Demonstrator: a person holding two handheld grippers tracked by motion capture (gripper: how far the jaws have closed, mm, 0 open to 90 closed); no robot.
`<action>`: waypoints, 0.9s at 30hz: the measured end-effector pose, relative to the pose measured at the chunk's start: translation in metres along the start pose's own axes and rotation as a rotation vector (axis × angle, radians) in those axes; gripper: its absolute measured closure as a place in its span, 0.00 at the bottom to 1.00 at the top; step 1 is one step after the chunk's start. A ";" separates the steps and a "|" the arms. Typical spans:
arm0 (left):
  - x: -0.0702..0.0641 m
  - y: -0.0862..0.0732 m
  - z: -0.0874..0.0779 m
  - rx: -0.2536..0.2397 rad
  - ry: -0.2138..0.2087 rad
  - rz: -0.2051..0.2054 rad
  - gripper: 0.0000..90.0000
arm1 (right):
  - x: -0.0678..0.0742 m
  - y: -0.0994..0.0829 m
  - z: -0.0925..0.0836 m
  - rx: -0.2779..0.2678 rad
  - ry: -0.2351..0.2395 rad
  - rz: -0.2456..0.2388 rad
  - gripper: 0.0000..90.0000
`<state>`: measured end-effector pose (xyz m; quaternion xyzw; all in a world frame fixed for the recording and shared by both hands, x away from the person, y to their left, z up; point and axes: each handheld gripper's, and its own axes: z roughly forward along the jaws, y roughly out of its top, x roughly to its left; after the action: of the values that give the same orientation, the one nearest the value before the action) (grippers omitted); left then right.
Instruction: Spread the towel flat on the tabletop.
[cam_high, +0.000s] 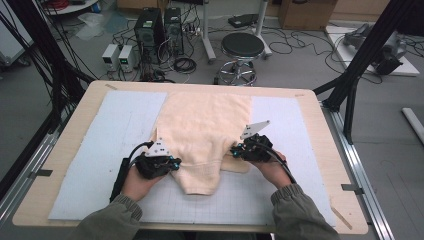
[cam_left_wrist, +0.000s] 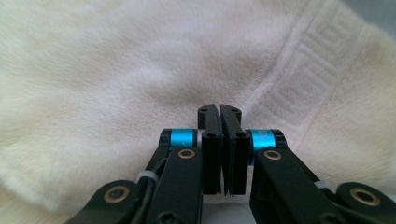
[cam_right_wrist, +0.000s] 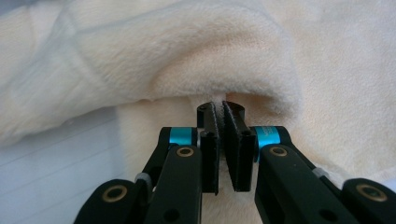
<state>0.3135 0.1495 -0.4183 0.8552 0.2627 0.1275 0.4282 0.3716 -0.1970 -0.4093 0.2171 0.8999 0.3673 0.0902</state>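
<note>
1. Across the middle of the surface (cam_high: 320, 165) lies a cream towel (cam_high: 205, 125), spread flat at its far end and bunched into a narrow rounded tongue at the near end, toward the person.
2. It rests on a pale blue-grey mat (cam_high: 120, 150) with a faint grid (the mat covers most of the wooden top).
3. At the towel's near left edge, the left tongs (cam_high: 176, 164) are pressed together on a fold of the cloth; the left gripper view shows the cloth pinched between the black jaws, beside a woven key-pattern border (cam_left_wrist: 303, 79).
4. At the near right edge, the right tongs (cam_high: 234, 152) are likewise clamped on the towel, a thick fold rising just above the jaws in the right gripper view.
5. Beyond the surface stand a round black stool (cam_high: 242, 47) and computer towers (cam_high: 157, 27) among cables on the floor.
</note>
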 end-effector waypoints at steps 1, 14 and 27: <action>0.000 0.002 -0.007 -0.009 0.005 0.004 0.97 | 0.003 0.000 -0.005 -0.002 0.003 -0.012 0.95; 0.017 0.016 -0.067 -0.124 0.072 -0.043 0.97 | 0.020 -0.024 -0.071 -0.049 0.030 -0.089 0.95; 0.029 0.019 -0.040 -0.096 0.086 -0.077 0.77 | 0.017 -0.024 -0.073 -0.098 -0.031 -0.069 0.80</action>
<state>0.3262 0.1823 -0.3794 0.8169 0.3069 0.1599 0.4615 0.3250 -0.2500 -0.3736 0.1869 0.8862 0.4043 0.1273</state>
